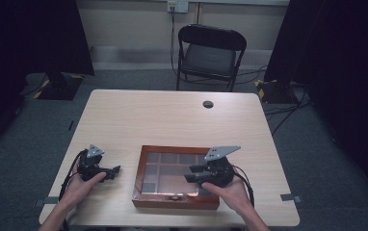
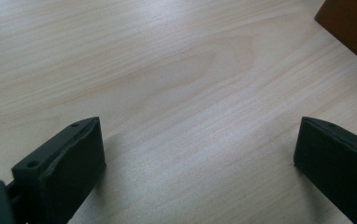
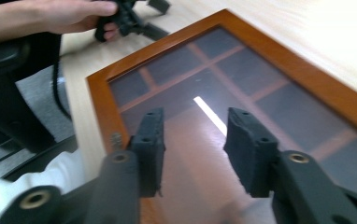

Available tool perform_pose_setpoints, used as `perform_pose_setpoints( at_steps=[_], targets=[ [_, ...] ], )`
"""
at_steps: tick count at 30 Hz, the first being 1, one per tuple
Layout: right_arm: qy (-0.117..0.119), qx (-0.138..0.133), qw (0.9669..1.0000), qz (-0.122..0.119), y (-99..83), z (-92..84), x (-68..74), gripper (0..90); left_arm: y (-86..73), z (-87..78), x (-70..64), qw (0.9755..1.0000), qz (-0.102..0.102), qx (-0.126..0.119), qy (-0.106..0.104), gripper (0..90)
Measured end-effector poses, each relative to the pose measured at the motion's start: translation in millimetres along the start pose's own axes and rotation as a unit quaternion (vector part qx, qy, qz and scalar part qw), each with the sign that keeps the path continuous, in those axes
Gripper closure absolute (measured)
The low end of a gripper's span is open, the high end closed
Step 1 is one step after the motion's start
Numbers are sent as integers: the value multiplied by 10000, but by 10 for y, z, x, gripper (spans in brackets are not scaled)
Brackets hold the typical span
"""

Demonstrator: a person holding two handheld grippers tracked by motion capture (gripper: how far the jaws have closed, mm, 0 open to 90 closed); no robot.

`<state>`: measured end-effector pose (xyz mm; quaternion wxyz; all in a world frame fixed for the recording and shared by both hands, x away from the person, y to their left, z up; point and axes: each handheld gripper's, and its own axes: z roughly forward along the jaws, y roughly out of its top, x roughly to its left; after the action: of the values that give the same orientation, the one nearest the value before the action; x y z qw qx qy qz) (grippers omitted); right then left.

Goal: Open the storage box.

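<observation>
With the right tongs point(image 3: 193, 149) narrowed but empty above the glass lid of the wooden box point(image 1: 140, 173) at the table's point(image 1: 172, 115) near edge, and the left tongs point(image 1: 111, 173) wide apart beside it, a careless descent could scratch the glass.

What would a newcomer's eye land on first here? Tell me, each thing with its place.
The wooden box with a glass lid, split into compartments, lies closed near the front edge of the pale table. The right tool hangs over its lid with jaws part open and nothing between them. The left tool sits left of the box, jaws wide over bare wood; a black folding chair stands behind the table.
</observation>
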<state>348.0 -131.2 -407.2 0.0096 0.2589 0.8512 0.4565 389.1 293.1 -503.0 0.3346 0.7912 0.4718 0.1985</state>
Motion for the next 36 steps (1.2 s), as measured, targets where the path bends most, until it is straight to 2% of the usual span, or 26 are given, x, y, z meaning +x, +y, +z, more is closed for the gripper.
perform_pose_setpoints(
  at_steps=[2,5,7,11,14,18,22,26,28,30,36],
  targets=[
    [132,9,9999,18,-24,39,29,614,0,-1,1,10000,0,6,-8,12],
    [239,-119,9996,50,-67,69,59,661,0,-1,1,10000,1,6,-8,12],
    [437,-115,9989,90,-91,97,66,678,0,-1,1,10000,1,6,-7,12],
    [576,82,9983,-30,-128,180,125,717,0,-1,1,10000,0,6,-9,12],
    [854,216,9961,-35,-150,242,162,753,-1,-3,6,10000,21,7,-26,12],
    [1010,309,9944,-94,-185,308,205,786,-1,-3,12,10000,38,5,-40,11],
    [1005,360,9941,-185,-193,326,229,786,0,-3,14,10000,37,5,-48,10],
    [1066,371,9935,-133,-215,343,238,753,0,-2,14,10000,44,11,-40,9],
    [995,431,9939,-208,-225,353,237,757,0,-2,14,10000,46,13,-40,9],
    [1008,415,9939,-186,-241,369,225,777,1,-2,15,10000,50,12,-43,10],
    [1035,382,9931,-392,-243,410,252,790,2,-2,15,10000,56,17,-46,9]
  ],
)
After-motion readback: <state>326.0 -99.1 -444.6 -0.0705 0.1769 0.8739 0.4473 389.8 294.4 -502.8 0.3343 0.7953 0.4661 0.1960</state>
